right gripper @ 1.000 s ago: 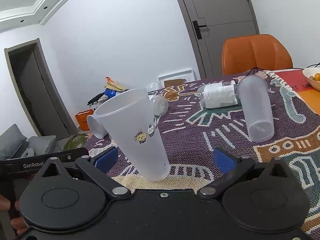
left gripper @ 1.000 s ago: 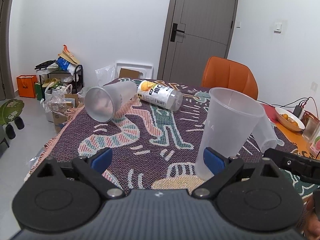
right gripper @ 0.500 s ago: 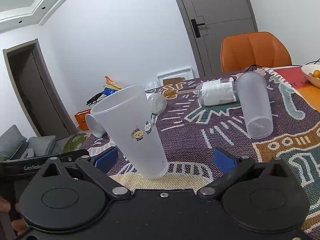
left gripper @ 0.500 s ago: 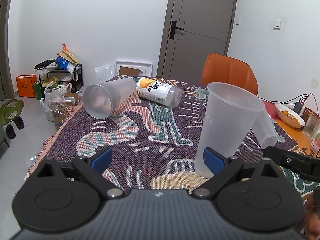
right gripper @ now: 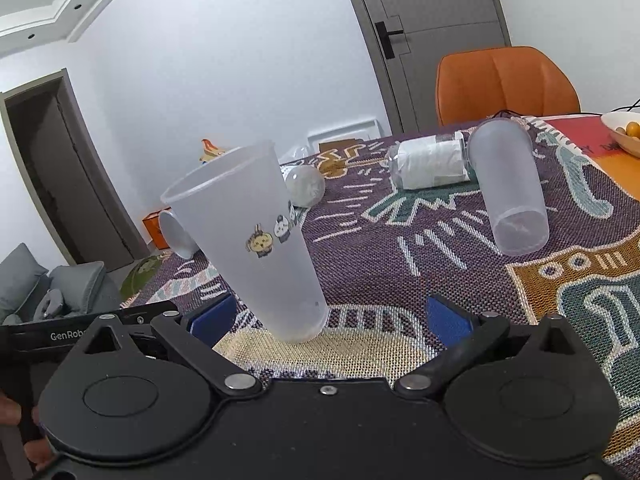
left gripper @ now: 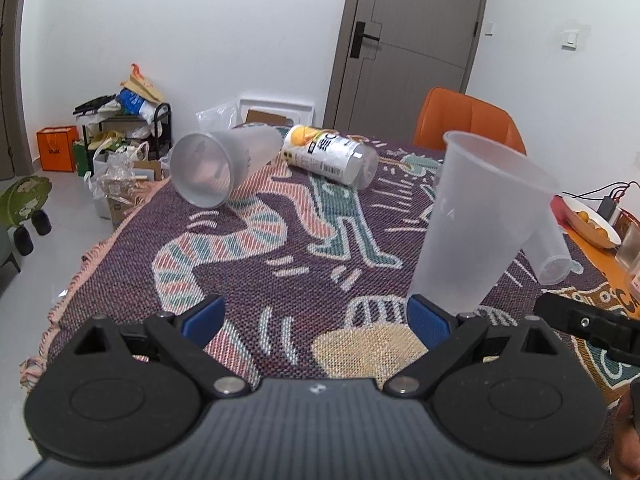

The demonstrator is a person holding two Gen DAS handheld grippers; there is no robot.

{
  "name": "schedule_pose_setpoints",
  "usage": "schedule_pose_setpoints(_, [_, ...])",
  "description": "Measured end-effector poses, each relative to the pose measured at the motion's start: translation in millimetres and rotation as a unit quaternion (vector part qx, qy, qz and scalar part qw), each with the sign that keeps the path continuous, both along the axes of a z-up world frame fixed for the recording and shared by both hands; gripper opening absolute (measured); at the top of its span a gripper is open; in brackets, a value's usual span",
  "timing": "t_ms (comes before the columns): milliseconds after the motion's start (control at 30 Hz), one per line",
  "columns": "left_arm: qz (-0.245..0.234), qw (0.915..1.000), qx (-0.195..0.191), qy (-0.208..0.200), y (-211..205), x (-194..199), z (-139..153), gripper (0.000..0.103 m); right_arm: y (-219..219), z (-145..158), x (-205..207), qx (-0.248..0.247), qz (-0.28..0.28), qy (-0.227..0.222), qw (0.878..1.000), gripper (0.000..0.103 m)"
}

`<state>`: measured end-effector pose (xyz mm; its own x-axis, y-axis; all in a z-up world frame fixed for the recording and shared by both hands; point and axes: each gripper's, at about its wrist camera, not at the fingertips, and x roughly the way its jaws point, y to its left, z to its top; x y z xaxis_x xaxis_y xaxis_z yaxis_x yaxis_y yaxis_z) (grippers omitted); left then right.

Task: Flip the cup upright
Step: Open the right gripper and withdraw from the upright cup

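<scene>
The worktop [left gripper: 280, 256], covered by a patterned cloth, carries an upright frosted cup [right gripper: 256, 240] at its near edge, mouth up. Farther back lie a second cup [right gripper: 510, 192], a third cup [left gripper: 216, 168] and a bottle [left gripper: 332, 156], all on their sides. The left tongs [left gripper: 316, 316] and right tongs [right gripper: 328, 316] stand apart, holding nothing.

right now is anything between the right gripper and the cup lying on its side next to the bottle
Nothing visible does. Only bare cloth lies between the open right gripper and the lying cup. The upright cup stands left of that line, and the bottle lies beside the cup's far end.
</scene>
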<state>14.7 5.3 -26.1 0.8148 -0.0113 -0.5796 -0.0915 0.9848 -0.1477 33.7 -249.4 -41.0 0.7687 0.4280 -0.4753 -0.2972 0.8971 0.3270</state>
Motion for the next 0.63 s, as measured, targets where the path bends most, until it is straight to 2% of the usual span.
schedule_pose_setpoints(367, [0.014,0.9999,0.001,-0.007,6.0,-0.8,6.6,0.097,2.3,-4.8,4.6,0.000,0.001,0.008,1.000,0.103])
schedule_pose_setpoints(633, [0.002,0.9998,0.015,-0.011,-0.6,-1.4,8.0,0.097,-0.4,-4.0,3.6,0.001,-0.001,0.006,1.000,0.103])
